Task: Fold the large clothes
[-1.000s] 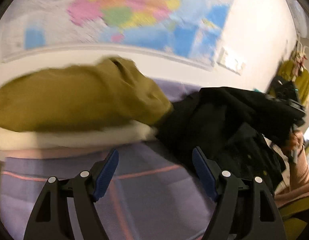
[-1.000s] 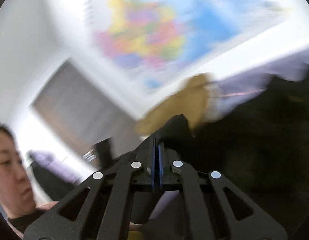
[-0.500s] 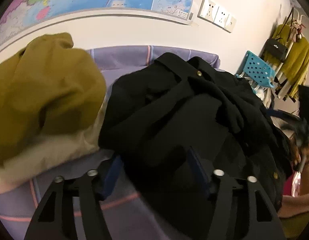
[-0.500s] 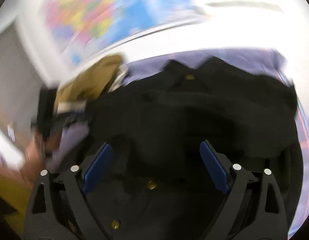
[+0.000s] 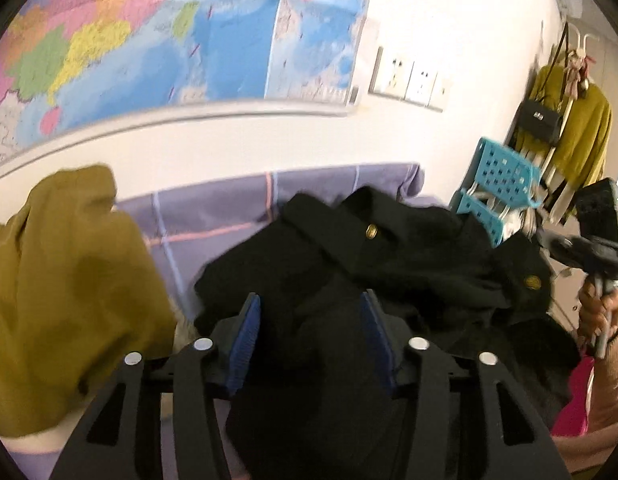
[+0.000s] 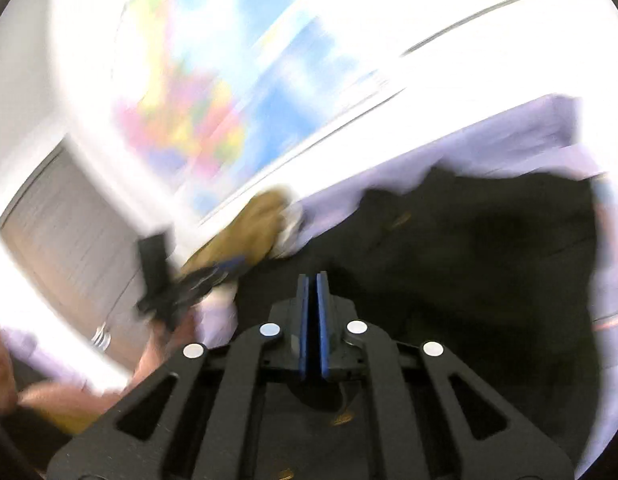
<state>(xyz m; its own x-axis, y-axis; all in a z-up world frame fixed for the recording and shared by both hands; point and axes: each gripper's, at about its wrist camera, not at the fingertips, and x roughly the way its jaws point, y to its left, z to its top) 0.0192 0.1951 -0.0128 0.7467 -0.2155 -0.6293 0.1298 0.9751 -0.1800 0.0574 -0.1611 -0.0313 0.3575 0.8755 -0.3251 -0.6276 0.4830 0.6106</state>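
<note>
The black coat (image 5: pixel 389 264) is lying crumpled on the lilac checked sheet (image 5: pixel 229 208), just beside an olive garment (image 5: pixel 65 288). A bunched fold of it is being straddled by the left hand-held gripper (image 5: pixel 309 340), whose blue pads are being held apart with cloth between them. The right hand-held gripper (image 6: pixel 312 320) is being held with its pads pressed together (whether any cloth is pinched there cannot be told through the blur). Several layers are likely being gathered at once, so an uneven, twisted fold is being risked; the olive garment could also be dragged along.
</note>
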